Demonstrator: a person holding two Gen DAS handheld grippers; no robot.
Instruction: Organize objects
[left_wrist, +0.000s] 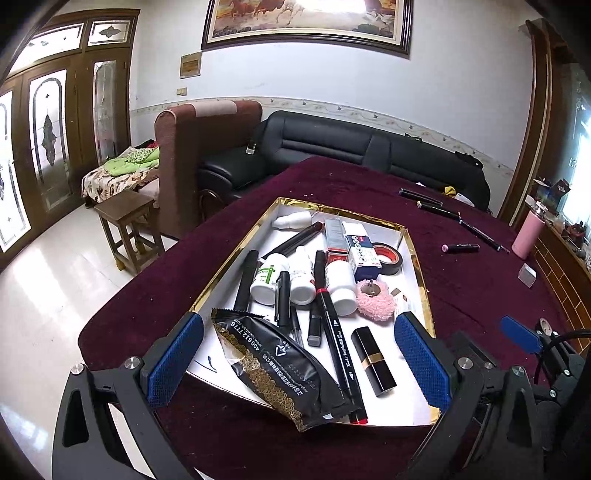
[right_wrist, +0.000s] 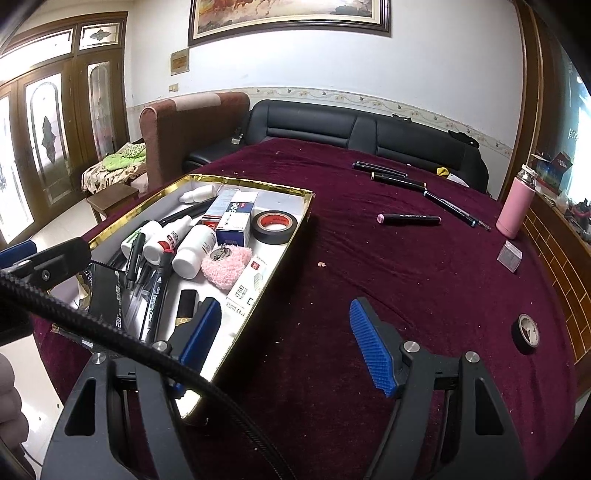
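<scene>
Tilting downward, left gripper (left_wrist: 298, 360) over gold-rimmed box (left_wrist: 424, 266), right gripper (right_wrist: 286, 341) beside it, both jaws apart, empty.

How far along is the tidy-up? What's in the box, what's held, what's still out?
Mostly done: bottles, pens and tape roll lie in the gold-rimmed box. Both grippers, left gripper and right gripper, are open and empty. Left out: pink-capped marker, dark pens, small tape roll.
</scene>
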